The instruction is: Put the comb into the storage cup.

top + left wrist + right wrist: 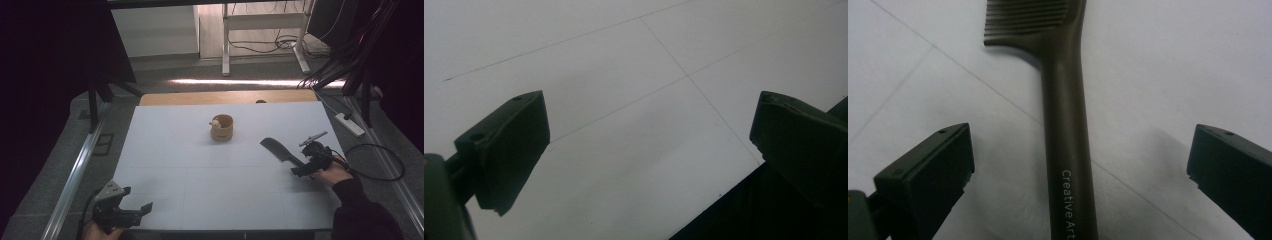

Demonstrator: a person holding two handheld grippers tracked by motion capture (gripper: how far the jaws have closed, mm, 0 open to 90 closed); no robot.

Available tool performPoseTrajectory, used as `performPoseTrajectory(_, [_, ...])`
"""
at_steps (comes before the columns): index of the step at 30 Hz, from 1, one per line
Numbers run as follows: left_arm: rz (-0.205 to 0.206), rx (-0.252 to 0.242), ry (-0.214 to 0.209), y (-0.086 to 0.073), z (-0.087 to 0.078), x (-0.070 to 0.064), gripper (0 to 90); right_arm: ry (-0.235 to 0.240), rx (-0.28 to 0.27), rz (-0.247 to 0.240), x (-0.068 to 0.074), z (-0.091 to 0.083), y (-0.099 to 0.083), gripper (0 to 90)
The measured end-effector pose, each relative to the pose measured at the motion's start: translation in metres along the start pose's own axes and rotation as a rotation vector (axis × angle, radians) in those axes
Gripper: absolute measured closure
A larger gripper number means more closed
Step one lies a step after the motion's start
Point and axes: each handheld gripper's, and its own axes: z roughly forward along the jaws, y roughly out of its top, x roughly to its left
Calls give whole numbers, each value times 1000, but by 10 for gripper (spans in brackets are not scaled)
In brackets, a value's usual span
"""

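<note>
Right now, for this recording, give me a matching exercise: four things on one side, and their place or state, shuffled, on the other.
Things:
1. comb
2. wooden cup
3. left gripper
4. right gripper

Places or states:
A. open, at the near left corner of the table, with bare surface between its jaws
B. upright near the middle of the table
C. lying flat, handle between two open jaws
D. open, at the table's right side, around a dark handle

Pairs: 1-C, 2-B, 3-A, 4-D

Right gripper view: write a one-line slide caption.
Open right gripper straddles a brown comb's handle on the white table.
</note>
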Motion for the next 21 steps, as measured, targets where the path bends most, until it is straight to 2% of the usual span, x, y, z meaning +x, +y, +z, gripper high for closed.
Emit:
performPoseTrajectory(3, [0, 1, 0, 0, 0, 0, 36, 15, 26, 0, 0, 4, -2, 0])
performPoseTrajectory(5, [0, 1, 0, 0, 0, 0, 36, 24, 18, 10, -1, 5, -2, 0])
performPoseTrajectory(11, [1, 1, 2, 0, 0, 0, 36, 21, 21, 16, -1, 5, -2, 0])
performPoseTrajectory(18, [1, 1, 1, 0, 0, 0, 36, 18, 56, 31, 0, 5, 1, 1])
performPoseTrajectory(21, [0, 1, 1, 0, 0, 0, 36, 15, 65, 34, 0, 3, 2, 52])
